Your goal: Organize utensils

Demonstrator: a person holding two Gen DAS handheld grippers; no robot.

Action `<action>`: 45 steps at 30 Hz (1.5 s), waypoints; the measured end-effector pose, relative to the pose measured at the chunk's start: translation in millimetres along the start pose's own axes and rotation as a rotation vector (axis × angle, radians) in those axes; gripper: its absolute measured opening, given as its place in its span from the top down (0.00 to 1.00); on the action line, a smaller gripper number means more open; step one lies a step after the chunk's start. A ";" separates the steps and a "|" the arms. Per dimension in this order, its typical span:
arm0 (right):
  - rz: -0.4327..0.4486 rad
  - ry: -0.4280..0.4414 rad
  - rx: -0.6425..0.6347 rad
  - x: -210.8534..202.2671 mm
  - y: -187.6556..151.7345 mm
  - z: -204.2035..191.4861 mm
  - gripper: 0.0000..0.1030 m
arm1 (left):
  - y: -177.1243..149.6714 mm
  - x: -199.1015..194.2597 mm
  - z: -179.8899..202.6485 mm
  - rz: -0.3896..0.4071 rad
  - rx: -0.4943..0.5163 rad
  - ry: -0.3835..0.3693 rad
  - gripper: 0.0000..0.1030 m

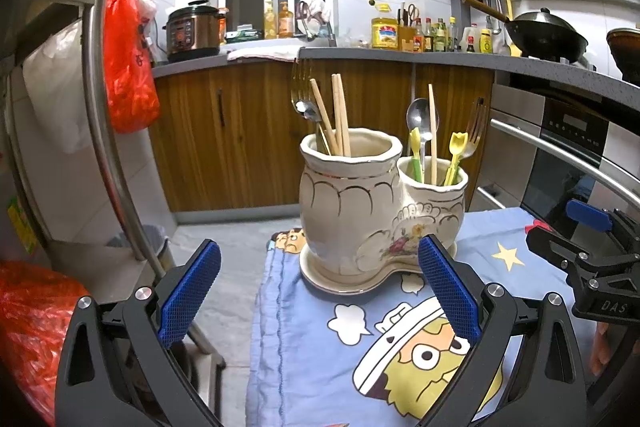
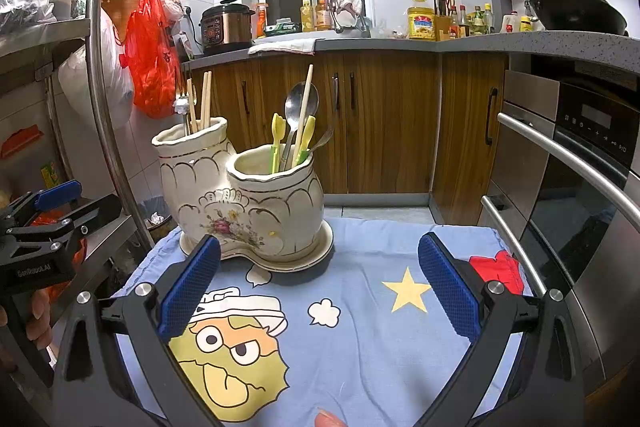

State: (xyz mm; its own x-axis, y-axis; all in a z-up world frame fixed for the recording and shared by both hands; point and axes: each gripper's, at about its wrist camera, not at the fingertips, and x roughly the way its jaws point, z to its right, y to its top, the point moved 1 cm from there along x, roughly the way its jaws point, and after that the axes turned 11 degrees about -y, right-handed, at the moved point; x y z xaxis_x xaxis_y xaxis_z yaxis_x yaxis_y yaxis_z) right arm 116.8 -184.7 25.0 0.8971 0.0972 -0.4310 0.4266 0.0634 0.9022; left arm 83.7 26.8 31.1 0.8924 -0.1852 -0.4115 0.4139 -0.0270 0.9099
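Observation:
A cream ceramic double-pot utensil holder [image 1: 352, 211] [image 2: 248, 207] stands on its saucer on a blue cartoon cloth [image 1: 400, 339] [image 2: 360, 307]. Its taller pot holds wooden chopsticks [image 1: 340, 115] [image 2: 205, 99], a fork and a spoon. The shorter pot holds a metal spoon [image 1: 420, 119] [image 2: 298, 107], a chopstick [image 1: 432, 131], yellow-green plastic forks [image 1: 454, 155] [image 2: 306, 141] and a metal fork [image 1: 476, 127]. My left gripper [image 1: 320, 291] is open and empty in front of the holder. My right gripper [image 2: 320, 287] is open and empty to the holder's right; it also shows in the left wrist view [image 1: 588, 243].
A steel rack post [image 1: 104, 107] [image 2: 100, 87] rises at the left with a red bag [image 1: 128, 67] hanging. An oven with bar handles [image 2: 560, 155] stands at the right. Wooden cabinets [image 2: 380, 127] and a cluttered counter lie behind. A bin [image 1: 156, 247] sits on the floor.

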 end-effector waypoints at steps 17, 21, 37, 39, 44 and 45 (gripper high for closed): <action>-0.002 0.004 -0.002 -1.5 -1.2 1.0 0.05 | -0.1 -0.2 1.3 0.000 0.002 0.002 0.05; -0.003 0.003 -0.003 -1.0 -0.9 0.6 0.05 | -0.3 0.0 1.7 0.002 0.003 0.001 0.05; -0.007 0.001 -0.007 -0.2 -0.3 -1.9 0.05 | -0.2 -0.2 2.9 0.001 0.003 0.002 0.05; -0.006 0.002 -0.007 -0.6 -0.8 -1.4 0.05 | -0.3 -0.1 2.7 0.000 0.002 0.002 0.05; -0.008 0.002 -0.006 -0.2 -0.4 -1.8 0.05 | 0.2 -1.1 2.9 0.010 0.003 -0.005 0.05; -0.008 0.003 -0.007 -0.1 -0.3 -1.7 0.05 | -0.2 -1.3 3.2 0.014 0.005 -0.005 0.05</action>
State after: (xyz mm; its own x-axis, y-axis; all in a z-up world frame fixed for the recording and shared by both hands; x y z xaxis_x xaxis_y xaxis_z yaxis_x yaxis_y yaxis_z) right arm 116.4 -183.1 24.7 0.8934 0.0994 -0.4381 0.4328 0.0712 0.8987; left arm 81.9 23.9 31.6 0.8972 -0.1908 -0.3983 0.4003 -0.0296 0.9159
